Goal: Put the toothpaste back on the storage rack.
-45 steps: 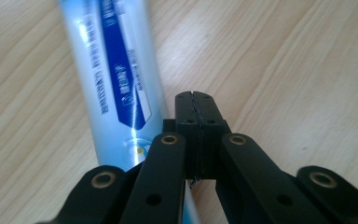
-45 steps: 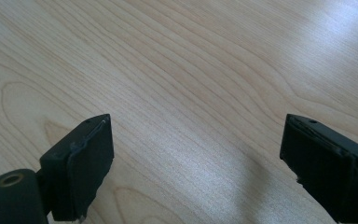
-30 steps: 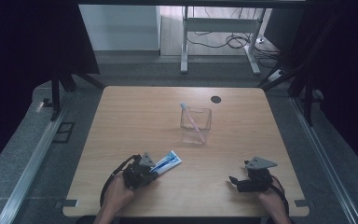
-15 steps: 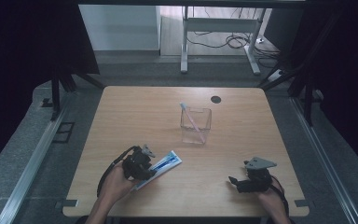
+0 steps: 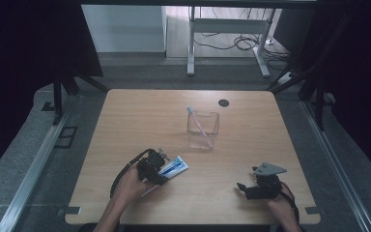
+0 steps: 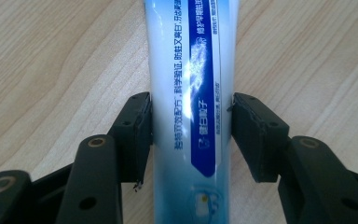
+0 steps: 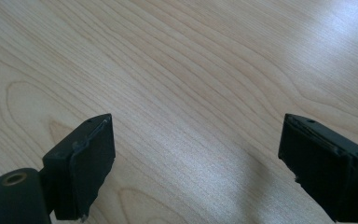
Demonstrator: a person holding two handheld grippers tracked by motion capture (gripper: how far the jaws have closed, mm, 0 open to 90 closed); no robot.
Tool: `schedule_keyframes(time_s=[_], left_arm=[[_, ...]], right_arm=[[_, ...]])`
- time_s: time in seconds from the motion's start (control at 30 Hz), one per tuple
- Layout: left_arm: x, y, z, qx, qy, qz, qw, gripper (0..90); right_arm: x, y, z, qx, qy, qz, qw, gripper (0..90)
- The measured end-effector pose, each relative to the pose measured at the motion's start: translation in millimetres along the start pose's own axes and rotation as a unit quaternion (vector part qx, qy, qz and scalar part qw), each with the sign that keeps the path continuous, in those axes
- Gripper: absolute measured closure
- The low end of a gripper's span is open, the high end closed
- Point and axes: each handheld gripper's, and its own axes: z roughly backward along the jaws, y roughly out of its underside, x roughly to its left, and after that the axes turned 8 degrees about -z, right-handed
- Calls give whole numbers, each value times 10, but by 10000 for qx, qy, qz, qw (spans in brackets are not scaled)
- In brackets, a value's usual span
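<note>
My left gripper has its jaws closed against both sides of the tube, which lies flat on the table near the front left edge. My right gripper rests at the front right, jaws wide over bare wood. A clear box stands mid-table

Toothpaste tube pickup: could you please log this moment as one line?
left tongs: jaws against toothpaste tube sides | tube: flat on table | right tongs: open, idle
</note>
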Motion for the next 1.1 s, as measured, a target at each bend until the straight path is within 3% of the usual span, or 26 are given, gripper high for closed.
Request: schedule_keyframes(time_s=[0.33, 0.47, 0.67, 1.1], left_arm=[[5, -75, -70, 218, 3, -14, 9998, 479], [-5, -86, -56, 241, -20, -14, 9997, 536], [13, -71, -5, 142, 26, 63, 9999, 662], [42, -6, 60, -135, 44, 161, 9998, 725]], right_arm=[[5, 4, -9, 38, -15, 23, 10000, 115], [4, 3, -7, 23, -14, 11, 10000, 116], [8, 3, -9, 50, -3, 29, 10000, 116], [3, 4, -7, 37, 5, 8, 10000, 116]])
